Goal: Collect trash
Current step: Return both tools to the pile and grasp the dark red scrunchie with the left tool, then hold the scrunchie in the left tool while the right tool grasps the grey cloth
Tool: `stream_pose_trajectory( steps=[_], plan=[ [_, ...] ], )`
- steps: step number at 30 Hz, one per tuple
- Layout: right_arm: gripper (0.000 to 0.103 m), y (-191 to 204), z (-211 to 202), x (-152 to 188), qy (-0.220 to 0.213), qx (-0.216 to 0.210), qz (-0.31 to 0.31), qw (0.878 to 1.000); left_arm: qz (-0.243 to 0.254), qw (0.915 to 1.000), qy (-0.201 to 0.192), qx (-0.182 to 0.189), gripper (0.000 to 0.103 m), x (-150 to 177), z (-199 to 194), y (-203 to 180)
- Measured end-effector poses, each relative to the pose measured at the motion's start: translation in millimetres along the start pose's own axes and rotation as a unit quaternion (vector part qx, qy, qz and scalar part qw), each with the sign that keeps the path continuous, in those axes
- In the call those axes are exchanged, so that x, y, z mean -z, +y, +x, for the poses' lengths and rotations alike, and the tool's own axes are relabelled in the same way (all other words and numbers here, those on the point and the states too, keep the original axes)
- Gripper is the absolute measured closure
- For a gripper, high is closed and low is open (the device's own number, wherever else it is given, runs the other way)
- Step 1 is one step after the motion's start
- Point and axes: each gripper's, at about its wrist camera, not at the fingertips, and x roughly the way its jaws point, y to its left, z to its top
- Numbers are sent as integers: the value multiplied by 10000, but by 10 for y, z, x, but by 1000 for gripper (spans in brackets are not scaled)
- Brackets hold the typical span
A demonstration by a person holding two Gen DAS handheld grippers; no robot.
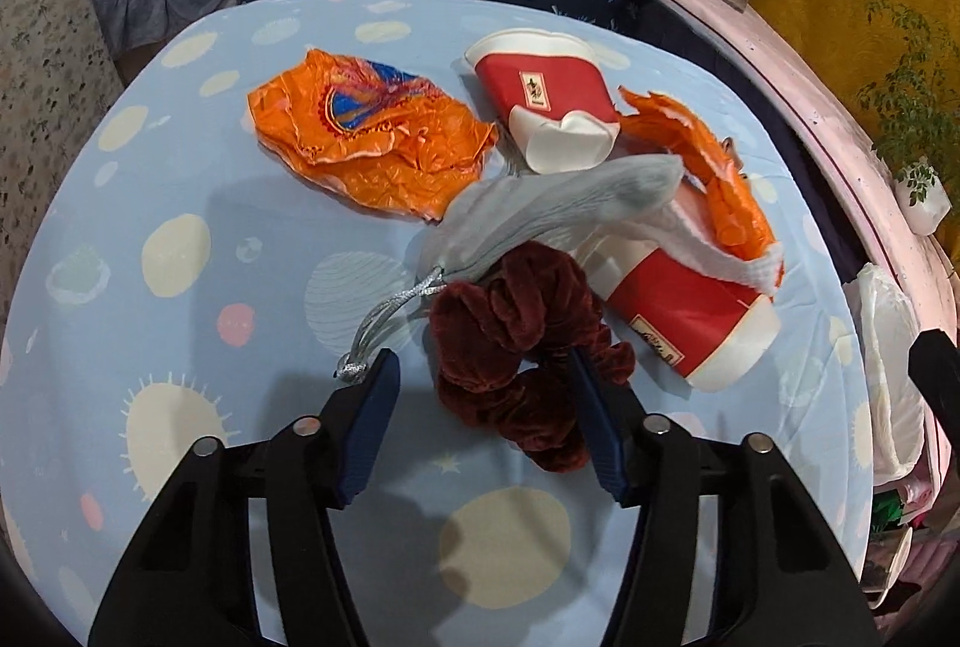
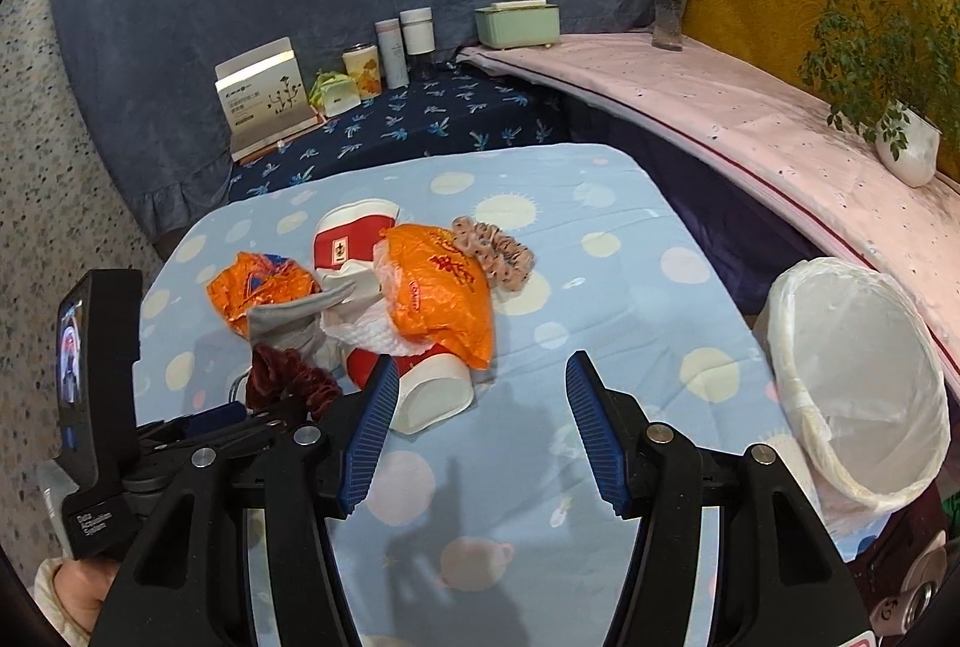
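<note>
In the left wrist view the left gripper (image 1: 480, 395) straddles the maroon scrunchie (image 1: 522, 347), jaws half open, risking bagging non-trash, while in the right wrist view the right gripper (image 2: 483, 407) gapes empty beside the crushed cup (image 2: 432, 395), the bin (image 2: 864, 383) nearby.

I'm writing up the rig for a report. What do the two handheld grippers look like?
Both the left gripper and the right gripper have black plastic arms with round silver pins and two blue ribbed pads. From the right view, the left unit's black body carries a small lit screen and white lettering; a pale sleeve cuff shows below it.
</note>
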Motion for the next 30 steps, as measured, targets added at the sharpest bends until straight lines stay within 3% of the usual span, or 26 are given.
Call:
stream_pose_trajectory(
  steps=[1,3,6,15,23,30],
  plan=[
    [47,25,21,5,29,-13,-19,10000,3,10000,36,36,64,1,25,2],
    [47,75,48,14,68,-39,-69,9999,-3,9999,107,135,76,11,58,13],
    [47,164,71,9,93,-96,-161,9998,70,9997,52,211,85,16,7,15],
    [46,465,134,-73,103,-378,-307,9988,6,9990,-267,362,87,15,-391,153],
    [48,810,262,-109,197,-646,-495,9965,-244,9973,-681,141,87,-156,-724,516],
    [53,1023,485,-147,347,-825,-479,9948,-352,9961,-810,-25,87,-315,-761,761]
  ],
)
